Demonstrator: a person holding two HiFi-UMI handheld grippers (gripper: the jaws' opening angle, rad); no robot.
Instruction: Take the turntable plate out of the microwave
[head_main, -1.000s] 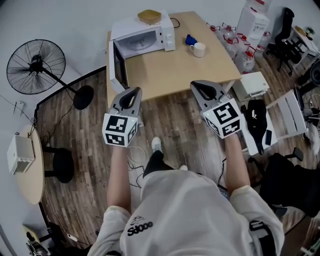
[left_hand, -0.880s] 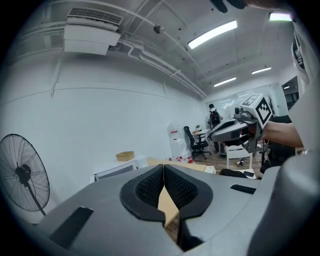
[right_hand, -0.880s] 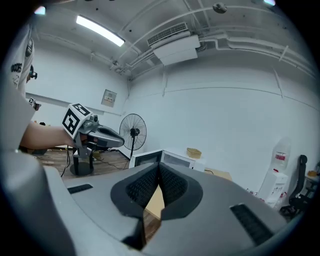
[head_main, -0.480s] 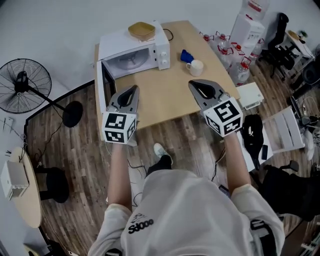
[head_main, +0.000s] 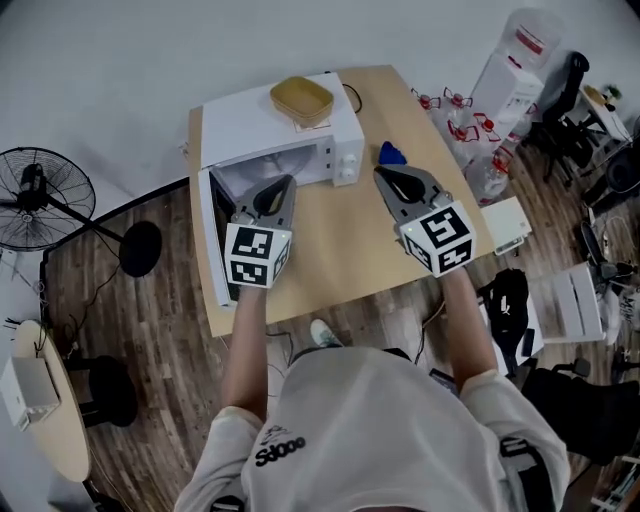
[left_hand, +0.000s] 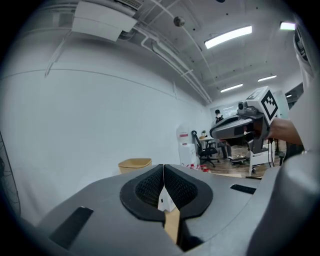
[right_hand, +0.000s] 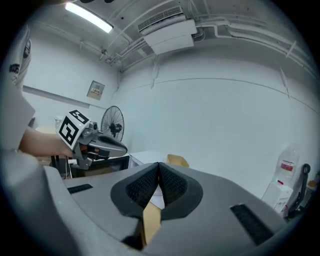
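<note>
Microwave (head_main: 262, 120) sits at the back of the wooden table (head_main: 340, 250), and its door (head_main: 210, 235) is swung wide to the left, so the cavity (head_main: 258, 170) is open to us. Only a pale strip of that cavity shows in the head view, just past the left gripper (head_main: 284, 186), and the turntable plate cannot be picked out in there from any view. On the microwave's roof rests a shallow tan bowl (head_main: 302, 100), its tan floor in plain sight. The left gripper hangs in front of the open cavity, jaws pressed fully together with nothing between the pads, which is plain in the left gripper view. The right gripper (head_main: 386, 176) is beside it over the table, in front of the control-panel side, jaws likewise closed tight on nothing. A blue object (head_main: 392, 153) lies on the table just beyond the right gripper's tip. Off the table's far right corner stands a water dispenser (head_main: 520, 55); a floor fan (head_main: 35, 195) stands away to the left.
</note>
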